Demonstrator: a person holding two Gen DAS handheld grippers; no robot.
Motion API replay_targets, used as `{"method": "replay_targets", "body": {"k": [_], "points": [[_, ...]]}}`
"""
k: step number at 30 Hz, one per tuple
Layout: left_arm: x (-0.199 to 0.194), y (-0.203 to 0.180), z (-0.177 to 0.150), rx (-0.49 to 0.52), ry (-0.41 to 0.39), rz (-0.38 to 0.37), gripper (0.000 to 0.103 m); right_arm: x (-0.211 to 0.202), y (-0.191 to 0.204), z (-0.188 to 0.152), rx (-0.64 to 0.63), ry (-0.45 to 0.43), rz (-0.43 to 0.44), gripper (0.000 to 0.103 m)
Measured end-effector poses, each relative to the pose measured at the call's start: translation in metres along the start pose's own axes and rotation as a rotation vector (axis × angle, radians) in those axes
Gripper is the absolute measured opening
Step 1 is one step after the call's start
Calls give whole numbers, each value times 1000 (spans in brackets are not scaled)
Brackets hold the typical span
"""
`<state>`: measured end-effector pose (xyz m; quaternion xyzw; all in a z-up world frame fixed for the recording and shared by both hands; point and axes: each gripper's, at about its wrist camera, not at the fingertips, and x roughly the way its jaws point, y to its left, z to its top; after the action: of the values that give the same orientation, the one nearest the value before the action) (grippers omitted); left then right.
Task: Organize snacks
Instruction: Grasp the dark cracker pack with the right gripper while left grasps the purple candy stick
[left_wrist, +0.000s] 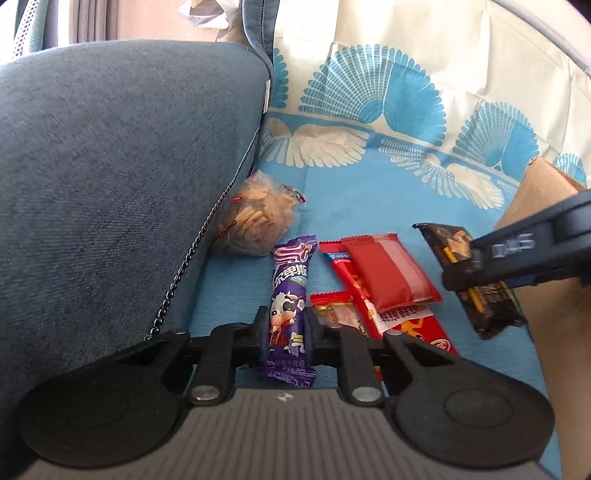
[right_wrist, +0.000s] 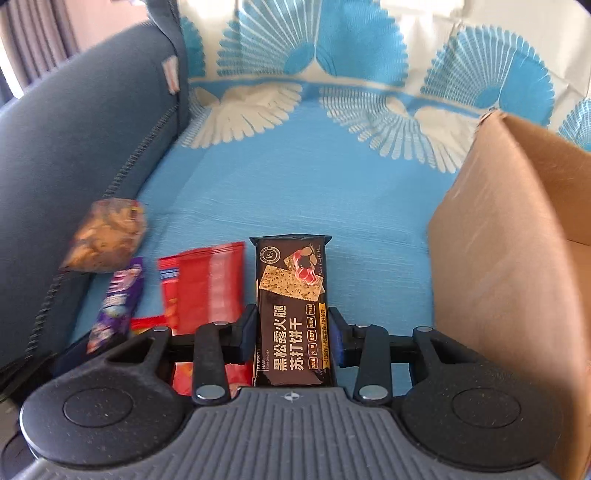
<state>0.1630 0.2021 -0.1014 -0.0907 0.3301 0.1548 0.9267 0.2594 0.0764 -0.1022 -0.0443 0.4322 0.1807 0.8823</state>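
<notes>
Crinkly foil packets, light and slippery: left tongs (left_wrist: 286, 330) pinch purple snack bar (left_wrist: 290, 295) mid-length; right tongs (right_wrist: 291, 332) clasp dark cracker pack (right_wrist: 291, 310), brittle inside.

Blue cloth (right_wrist: 295, 192) with white fans; brown box (right_wrist: 517, 240).

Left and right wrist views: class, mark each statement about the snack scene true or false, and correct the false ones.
1. The left gripper has a purple snack bar between its fingers. True.
2. The right gripper holds a red packet. False: it holds the dark cracker pack; the red packet lies on the blue cloth.
3. A cardboard box stands right of the dark pack. True.
4. The biscuit bag sits inside the box. False: it lies against the grey cushion.
</notes>
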Motion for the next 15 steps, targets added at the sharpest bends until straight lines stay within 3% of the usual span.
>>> {"method": "replay_targets", "body": {"k": [10,15], "points": [[-41,3,3,-67,-80,-91,18,-120,-14,-46,-21,-133,133,41],[-67,9,5,-141,-52,-159,18,-169,-24,-81,-36,-169,194,41]]}}
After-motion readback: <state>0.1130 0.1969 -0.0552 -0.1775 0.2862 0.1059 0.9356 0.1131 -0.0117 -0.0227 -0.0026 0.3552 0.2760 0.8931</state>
